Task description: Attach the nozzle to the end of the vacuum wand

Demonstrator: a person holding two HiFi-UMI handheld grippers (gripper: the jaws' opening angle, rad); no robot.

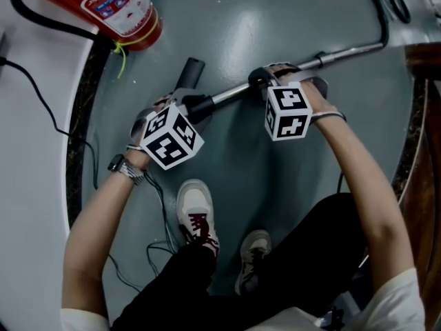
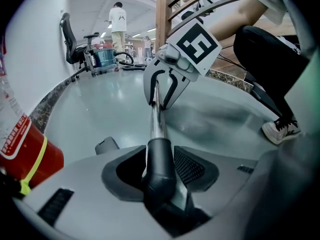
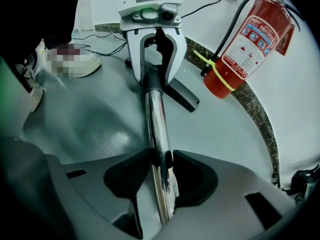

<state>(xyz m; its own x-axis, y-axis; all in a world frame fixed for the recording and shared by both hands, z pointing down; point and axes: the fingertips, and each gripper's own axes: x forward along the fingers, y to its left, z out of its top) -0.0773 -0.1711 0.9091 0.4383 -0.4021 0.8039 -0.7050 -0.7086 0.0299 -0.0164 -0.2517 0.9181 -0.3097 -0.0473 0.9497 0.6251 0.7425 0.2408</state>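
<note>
The chrome vacuum wand [image 1: 296,69] lies slanted just above the grey floor. Its lower end enters a dark grey collar [image 2: 160,159] of the nozzle [image 1: 191,70], whose dark bar [image 3: 182,95] rests on the floor behind. My left gripper [image 1: 195,107] is shut on that collar, which fills the gap between the pads [image 2: 192,166]. Further up the tube, my right gripper [image 1: 264,80] is shut on the wand [image 3: 157,129], pinching it between its black pads. The two grippers face each other along the tube: the right gripper [image 2: 162,91] and the left gripper [image 3: 154,71] each show in the other's view.
A red fire extinguisher [image 1: 120,5] stands close by at the upper left, against a dark stone curb [image 1: 81,116]. The person's shoes [image 1: 196,212] are just below the grippers. Thin cables [image 1: 148,185] trail on the floor. A black hose [image 1: 377,5] runs off the wand's far end.
</note>
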